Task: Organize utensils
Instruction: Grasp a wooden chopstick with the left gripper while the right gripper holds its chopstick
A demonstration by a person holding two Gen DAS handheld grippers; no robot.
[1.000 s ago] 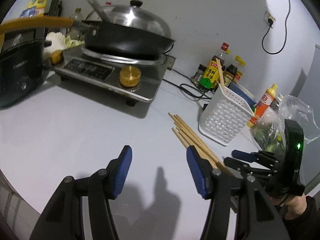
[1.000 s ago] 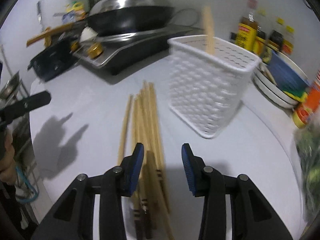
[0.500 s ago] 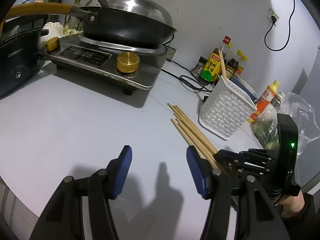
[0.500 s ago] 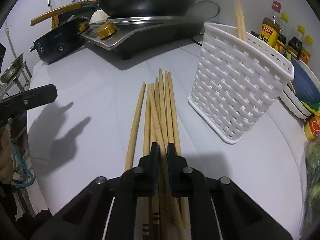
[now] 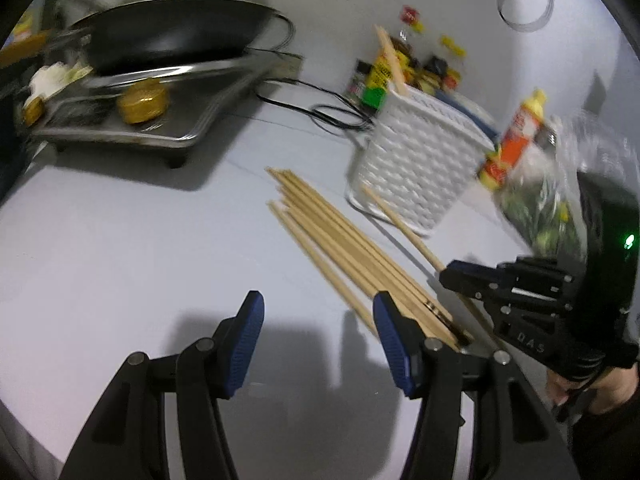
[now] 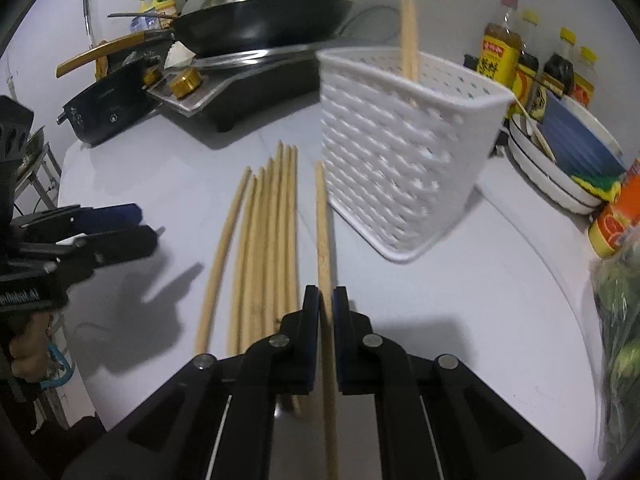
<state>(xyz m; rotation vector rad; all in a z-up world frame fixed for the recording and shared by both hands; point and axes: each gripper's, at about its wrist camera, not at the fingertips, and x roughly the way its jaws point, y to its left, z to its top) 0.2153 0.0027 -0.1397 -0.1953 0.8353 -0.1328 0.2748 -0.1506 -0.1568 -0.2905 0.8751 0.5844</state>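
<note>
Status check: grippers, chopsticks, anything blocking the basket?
Right gripper shut on one chopstick. Left gripper open, idle. Other chopsticks loose on the counter. White basket path clear.

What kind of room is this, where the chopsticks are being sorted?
Most likely a home kitchen counter. A lidded wok sits on a tabletop stove, sauce bottles line the wall, and stacked plates rest beside a white utensil basket.
</note>
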